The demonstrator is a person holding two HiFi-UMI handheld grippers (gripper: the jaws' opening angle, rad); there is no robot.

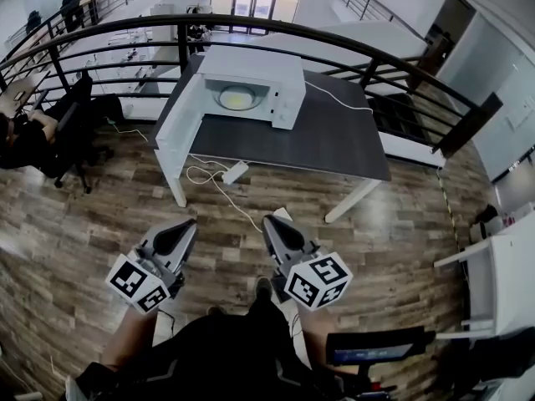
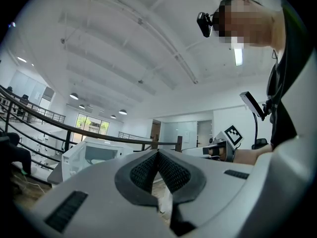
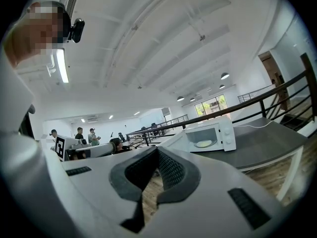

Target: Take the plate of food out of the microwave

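Observation:
A white microwave (image 1: pixel 251 86) stands on the grey table (image 1: pixel 334 136) with its door (image 1: pixel 180 115) swung open to the left. Inside it lies a plate of yellowish food (image 1: pixel 238 98). The microwave (image 3: pixel 210 135) and the plate (image 3: pixel 203 144) also show in the right gripper view, and the microwave (image 2: pixel 91 155) in the left gripper view. My left gripper (image 1: pixel 189 225) and right gripper (image 1: pixel 269 222) hang low over the wooden floor, well short of the table. Both are shut with nothing between their tips, and both point upward toward the ceiling.
A black railing (image 1: pixel 276 27) curves behind the table. A white power strip (image 1: pixel 234 172) and cable lie on the floor under the table. People sit at the left (image 1: pixel 33 136). A white shelf unit (image 1: pixel 501 274) stands at the right.

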